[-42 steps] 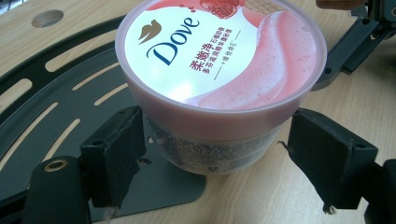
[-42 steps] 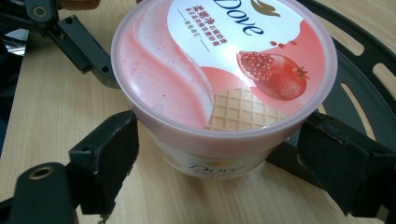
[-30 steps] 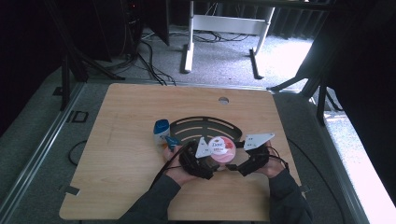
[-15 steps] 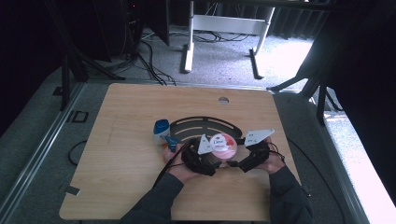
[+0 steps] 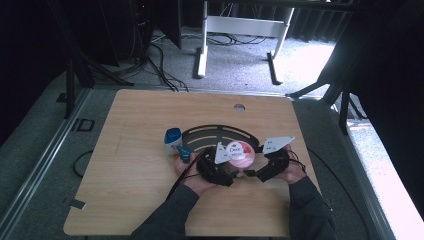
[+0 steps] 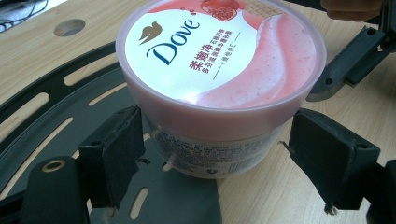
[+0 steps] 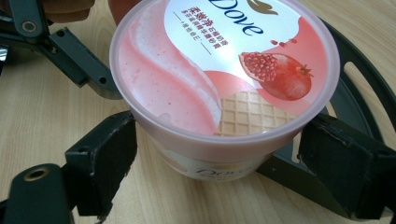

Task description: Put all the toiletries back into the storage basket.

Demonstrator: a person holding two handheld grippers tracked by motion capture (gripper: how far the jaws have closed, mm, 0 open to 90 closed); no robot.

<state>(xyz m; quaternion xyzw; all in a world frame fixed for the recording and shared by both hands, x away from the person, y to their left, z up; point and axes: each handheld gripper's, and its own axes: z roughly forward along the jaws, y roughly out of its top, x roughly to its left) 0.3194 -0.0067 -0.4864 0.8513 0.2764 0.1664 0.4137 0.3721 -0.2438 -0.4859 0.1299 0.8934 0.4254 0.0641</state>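
Observation:
A pink-lidded Dove tub [image 5: 241, 151] stands on the table, partly over a black slotted plate [image 5: 220, 132]. My left gripper [image 5: 231, 165] comes at the tub from the left, and its jaws sit on either side of the tub [image 6: 219, 70]. The left pad is close to the wall and a gap shows at the right pad [image 6: 327, 154]. My right gripper [image 5: 251, 169] reaches in from the right and straddles the same tub [image 7: 224, 79], with its pads [image 7: 107, 163] just off the wall. Both grippers are open around it.
A white bottle with a blue cap [image 5: 173, 140] and a small blue item [image 5: 184, 152] stand left of the hands. The black plate [image 6: 42, 112] curves behind the tub. A round hole [image 5: 239, 107] lies near the table's far edge. Table legs and cables sit beyond.
The tub has shifted a little to the right and away from the person. Both hands have closed in around it.

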